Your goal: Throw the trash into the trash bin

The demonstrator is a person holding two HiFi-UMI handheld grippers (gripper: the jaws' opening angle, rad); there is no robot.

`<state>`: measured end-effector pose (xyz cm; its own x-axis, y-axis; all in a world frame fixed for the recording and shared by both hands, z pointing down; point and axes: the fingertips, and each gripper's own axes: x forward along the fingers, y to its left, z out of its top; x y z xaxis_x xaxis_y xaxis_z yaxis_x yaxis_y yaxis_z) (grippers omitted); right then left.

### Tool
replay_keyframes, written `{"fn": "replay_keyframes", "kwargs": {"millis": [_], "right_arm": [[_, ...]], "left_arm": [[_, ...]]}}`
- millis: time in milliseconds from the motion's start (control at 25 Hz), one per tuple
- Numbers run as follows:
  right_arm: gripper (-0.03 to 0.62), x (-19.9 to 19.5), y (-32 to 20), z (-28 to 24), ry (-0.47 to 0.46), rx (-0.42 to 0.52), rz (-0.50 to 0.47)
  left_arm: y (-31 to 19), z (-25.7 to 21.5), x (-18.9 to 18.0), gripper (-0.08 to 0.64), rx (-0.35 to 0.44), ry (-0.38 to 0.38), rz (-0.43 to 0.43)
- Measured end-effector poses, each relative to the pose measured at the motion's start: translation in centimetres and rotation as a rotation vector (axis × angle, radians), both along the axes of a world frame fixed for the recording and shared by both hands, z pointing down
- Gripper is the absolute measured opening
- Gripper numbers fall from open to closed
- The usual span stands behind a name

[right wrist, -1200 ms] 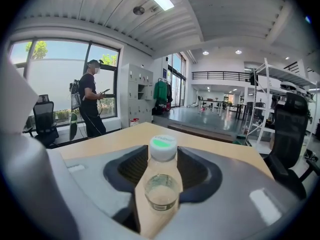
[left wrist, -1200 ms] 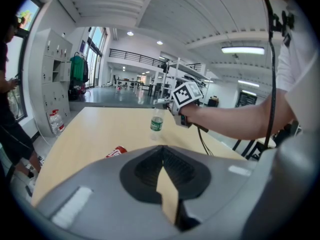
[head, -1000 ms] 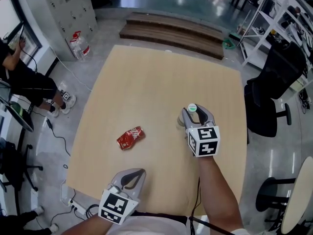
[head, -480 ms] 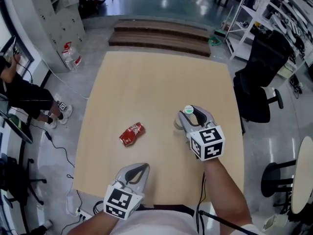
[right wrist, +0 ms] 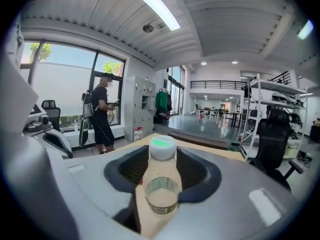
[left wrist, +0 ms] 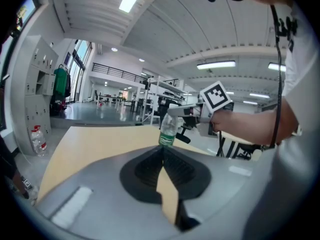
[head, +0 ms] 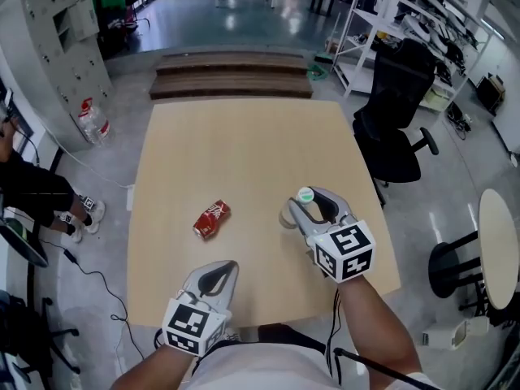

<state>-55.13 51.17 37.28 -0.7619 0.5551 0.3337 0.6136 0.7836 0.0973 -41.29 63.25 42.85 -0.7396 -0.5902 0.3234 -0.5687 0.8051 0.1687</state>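
A clear plastic bottle [head: 290, 214] with a green cap [head: 305, 194] is clamped in my right gripper [head: 315, 205], above the wooden table [head: 244, 145] near its right front part. In the right gripper view the bottle [right wrist: 161, 186] stands upright between the jaws, its cap [right wrist: 162, 147] at their tips. A crushed red can [head: 211, 219] lies on the table left of centre. My left gripper [head: 217, 273] hovers at the table's near edge, shut and empty. The left gripper view shows its jaws closed [left wrist: 162, 151], and beyond them the bottle [left wrist: 168, 132].
A black office chair [head: 398, 112] stands off the table's right side. Low wooden steps [head: 231, 75] lie beyond the far edge. A water jug [head: 89, 120] and a seated person [head: 32, 189] are at the left, and a round table [head: 500, 250] at the right.
My right gripper has carried the bottle toward the table's near right part. The left gripper has risen slightly. The head view has swung, so the whole table sits differently.
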Motion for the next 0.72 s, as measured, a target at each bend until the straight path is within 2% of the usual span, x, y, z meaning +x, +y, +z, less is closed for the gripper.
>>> {"fn": "replay_keyframes", "kwargs": {"millis": [240, 400, 720], "right_arm": [[0.176, 6.0, -2.0, -0.8, 0.000, -0.005, 0.095], [0.176, 9.9, -4.0, -0.4, 0.003, 0.002, 0.165], [0.175, 16.9, -8.3, -0.3, 0.020, -0.056, 0.346]], "left_arm": [[-0.1, -1.4, 1.4, 0.009, 0.024, -0.034, 0.058], [-2.2, -1.6, 2.8, 0.009, 0.042, -0.040, 0.142], [-6.4, -1.3, 5.3, 0.009, 0.057, -0.030, 0.303]]}}
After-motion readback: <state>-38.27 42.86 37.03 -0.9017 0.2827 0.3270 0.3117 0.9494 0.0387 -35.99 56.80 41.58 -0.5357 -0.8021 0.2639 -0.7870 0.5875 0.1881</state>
